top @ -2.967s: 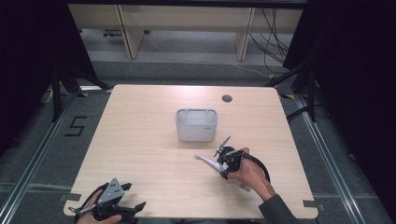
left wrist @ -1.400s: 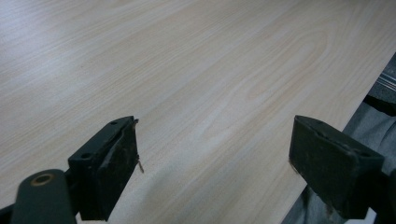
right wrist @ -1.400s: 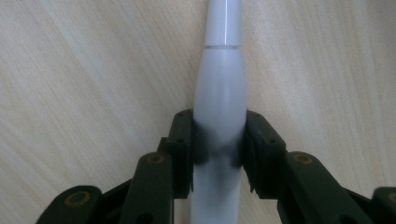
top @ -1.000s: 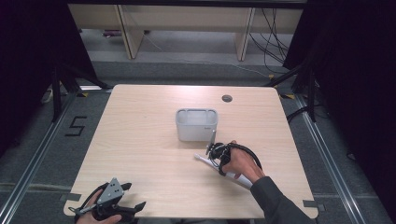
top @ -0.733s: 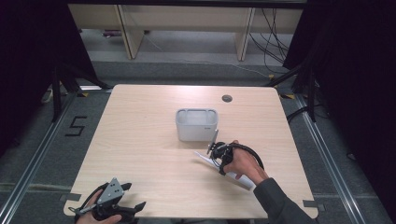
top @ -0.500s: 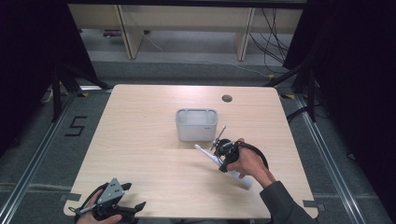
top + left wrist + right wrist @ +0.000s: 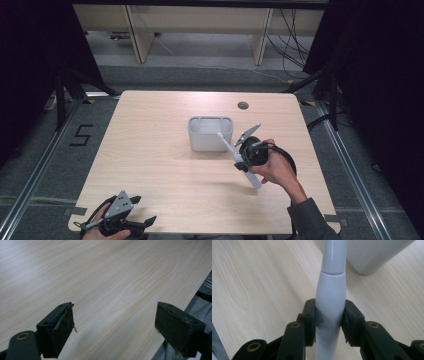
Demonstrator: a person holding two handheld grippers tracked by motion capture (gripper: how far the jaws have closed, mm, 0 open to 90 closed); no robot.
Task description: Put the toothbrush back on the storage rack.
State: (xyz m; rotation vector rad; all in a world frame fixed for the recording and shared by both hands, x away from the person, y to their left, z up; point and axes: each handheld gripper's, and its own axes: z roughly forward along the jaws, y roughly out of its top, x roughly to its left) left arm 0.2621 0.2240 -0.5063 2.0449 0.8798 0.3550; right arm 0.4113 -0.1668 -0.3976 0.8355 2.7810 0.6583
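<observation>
A white electric toothbrush (image 7: 231, 148) hangs tilted above the wooden table (image 7: 150, 145), its thin head end pointing up and left toward the right front corner of a pale grey open bin (image 7: 210, 120). My right gripper (image 7: 242, 161) is shut on the brush's thick handle. In the right gripper view both pads press the toothbrush handle (image 7: 331, 290) at my right gripper (image 7: 329, 320), with the bin (image 7: 372, 255) just beyond. My left gripper (image 7: 143, 224) rests at the table's near left edge. Its jaws stand wide apart in the left gripper view (image 7: 115, 325), with nothing between them.
A dark round cable hole (image 7: 243, 105) sits in the table behind the bin. Shelf legs and cables stand on the floor past the far edge. Metal floor rails run along both sides of the table.
My right gripper has risen with the toothbrush, lifting it off the table and carrying its head end toward the bin. The left gripper has stayed in place.
</observation>
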